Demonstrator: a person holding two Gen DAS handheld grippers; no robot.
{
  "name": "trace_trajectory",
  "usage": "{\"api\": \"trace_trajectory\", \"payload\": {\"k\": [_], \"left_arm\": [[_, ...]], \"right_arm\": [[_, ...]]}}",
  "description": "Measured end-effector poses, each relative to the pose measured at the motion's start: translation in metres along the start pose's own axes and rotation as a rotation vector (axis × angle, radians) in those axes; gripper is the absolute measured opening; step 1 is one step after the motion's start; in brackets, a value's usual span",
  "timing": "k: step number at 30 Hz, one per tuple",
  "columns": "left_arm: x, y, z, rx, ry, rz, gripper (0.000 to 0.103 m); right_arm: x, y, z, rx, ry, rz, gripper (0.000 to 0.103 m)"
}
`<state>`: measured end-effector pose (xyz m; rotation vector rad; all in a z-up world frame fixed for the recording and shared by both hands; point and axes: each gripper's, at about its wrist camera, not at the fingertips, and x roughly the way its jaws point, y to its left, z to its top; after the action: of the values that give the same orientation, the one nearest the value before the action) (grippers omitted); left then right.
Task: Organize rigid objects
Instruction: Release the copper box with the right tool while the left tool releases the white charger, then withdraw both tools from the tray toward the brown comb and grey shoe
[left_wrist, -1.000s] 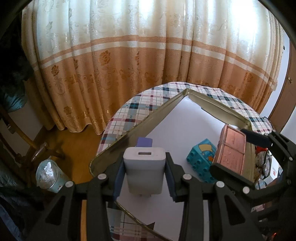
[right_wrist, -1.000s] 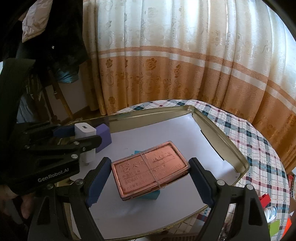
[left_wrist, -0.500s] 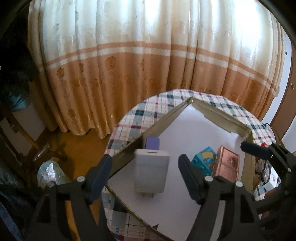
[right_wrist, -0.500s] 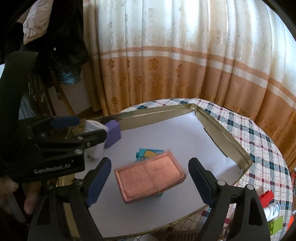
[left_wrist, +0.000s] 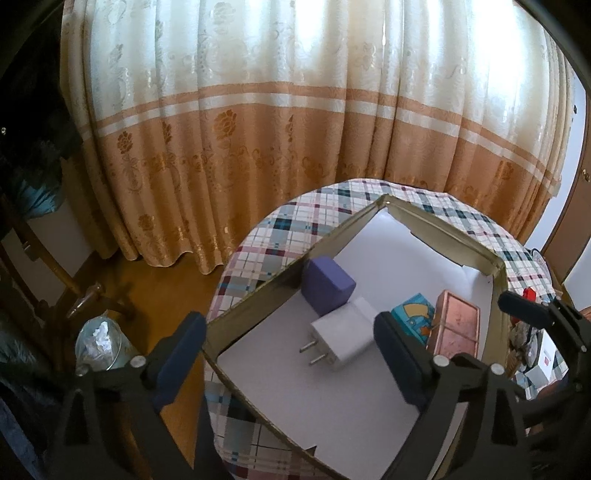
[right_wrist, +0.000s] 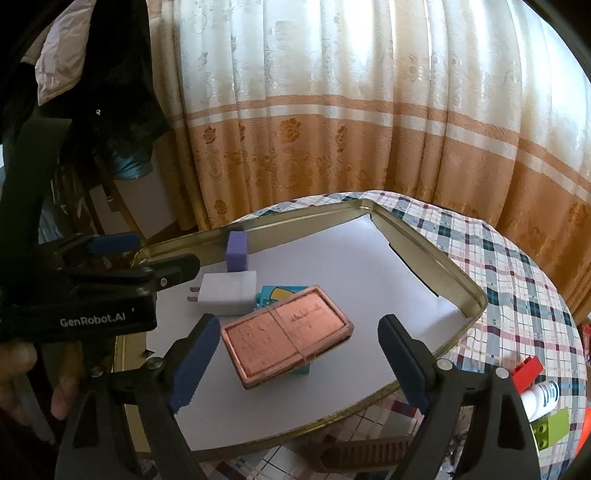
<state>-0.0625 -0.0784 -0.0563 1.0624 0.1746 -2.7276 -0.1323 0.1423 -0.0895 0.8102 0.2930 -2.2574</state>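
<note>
1. Your left gripper (left_wrist: 291, 354) has its jaws spread wide and holds nothing; the white charger (left_wrist: 341, 338) lies on its side on the white liner of the tray (left_wrist: 258, 291), in the gap between the two fingers but clear of both pads.
2. The charger's prongs point back toward your left gripper, and its far end sits against the purple block (left_wrist: 327, 284), which stands by the tray's left wall.
3. Your right gripper (right_wrist: 295, 354) is also spread apart and empty.
4. The copper tin (right_wrist: 286, 338) lies flat between its fingers without touching either one, resting on top of the teal block (right_wrist: 280, 293).
5. From the right wrist view the charger (right_wrist: 227, 293) sits just left of the teal block, touching or nearly so.
6. Both grippers hover over the tray on the plaid tablecloth (right_wrist: 517, 280).
</note>
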Motion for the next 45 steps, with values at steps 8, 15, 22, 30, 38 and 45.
{"api": "trace_trajectory", "payload": {"k": [8, 15, 22, 30, 38, 45], "left_arm": [[0.000, -0.002, -0.001, 0.007, 0.004, 0.005, 0.100], [0.001, -0.005, -0.002, 0.009, 0.015, 0.013, 0.102], [-0.004, -0.010, -0.004, 0.013, 0.008, 0.007, 0.102], [-0.006, -0.032, -0.013, 0.035, 0.019, -0.003, 0.102], [-0.013, -0.047, -0.016, 0.058, 0.012, 0.003, 0.102], [-0.022, -0.063, -0.015, 0.078, -0.010, -0.026, 0.102]], "right_arm": [[-0.003, -0.002, -0.002, 0.012, 0.000, -0.003, 0.090], [-0.011, -0.004, -0.006, 0.020, -0.011, -0.015, 0.094], [-0.018, -0.010, -0.010, 0.035, -0.022, -0.024, 0.094], [-0.038, -0.029, -0.023, 0.069, -0.044, -0.054, 0.094], [-0.060, -0.068, -0.048, 0.148, -0.046, -0.109, 0.094], [-0.078, -0.108, -0.071, 0.203, -0.023, -0.199, 0.094]]}}
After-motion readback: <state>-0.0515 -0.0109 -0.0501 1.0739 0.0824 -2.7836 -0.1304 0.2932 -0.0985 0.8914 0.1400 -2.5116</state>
